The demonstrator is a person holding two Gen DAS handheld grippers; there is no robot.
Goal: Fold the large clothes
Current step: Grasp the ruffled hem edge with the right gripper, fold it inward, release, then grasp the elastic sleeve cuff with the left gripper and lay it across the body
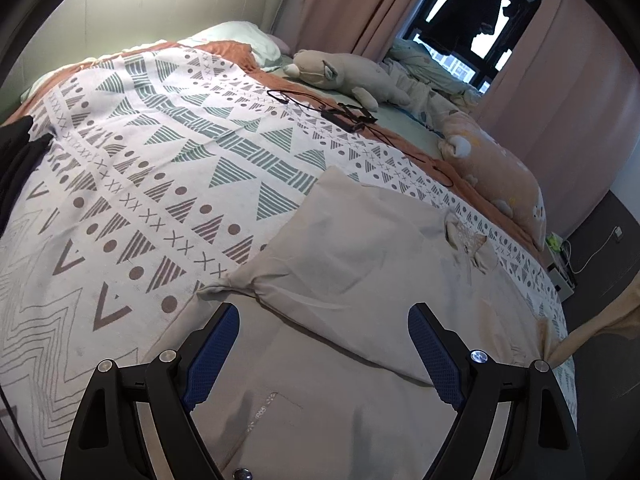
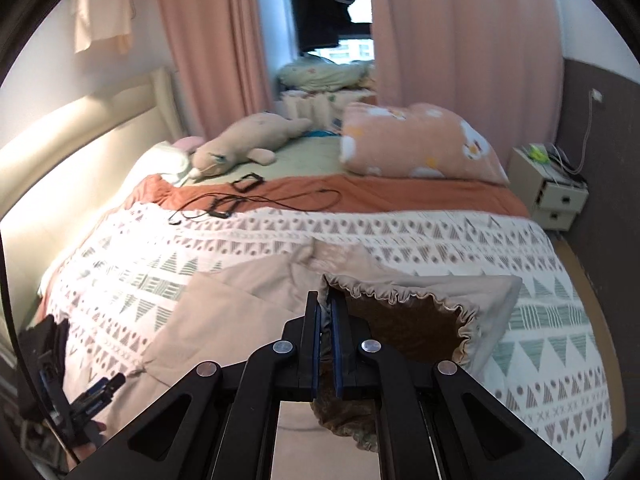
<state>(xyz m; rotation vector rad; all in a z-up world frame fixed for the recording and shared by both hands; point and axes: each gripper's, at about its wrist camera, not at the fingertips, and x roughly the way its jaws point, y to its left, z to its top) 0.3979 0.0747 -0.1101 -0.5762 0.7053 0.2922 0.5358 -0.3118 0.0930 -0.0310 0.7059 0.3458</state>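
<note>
Nearest in the right wrist view, the right gripper point(image 2: 327, 300) is clenched on the gathered elastic hem of a beige garment point(image 2: 248, 292). The blue pads are pressed almost together with a thin fold of cloth between them. The lifted hem opens like a mouth just right of the fingers, showing a darker brown lining, and more of that brown fabric hangs below the jaws.

In the left wrist view, the left gripper point(image 1: 324, 312) is released: its blue pads stand wide apart above the beige garment point(image 1: 352, 248), with nothing between them. Whether the fingertips touch the cloth cannot be told. The same gripper also shows at the lower left edge of the right wrist view, in a person's hand.

The garment lies spread on the near part of the bed, on a white bedspread point(image 1: 140, 152) printed with grey and green triangles, dots and crosses. A corner of it is folded over, and a sleeve tapers to a cuff on the left.

Farther on, black cables point(image 2: 256, 200) with small black frames lie across the bedspread's far edge, where an orange band of blanket shows. Beyond them rest a beige plush toy point(image 2: 240, 144) and a pink flowered pillow point(image 2: 416, 144). A small white nightstand point(image 2: 556, 192) stands to the right of the bed. At the far end hang pink curtains point(image 2: 460, 32), with dark clothes in the window gap between them.
</note>
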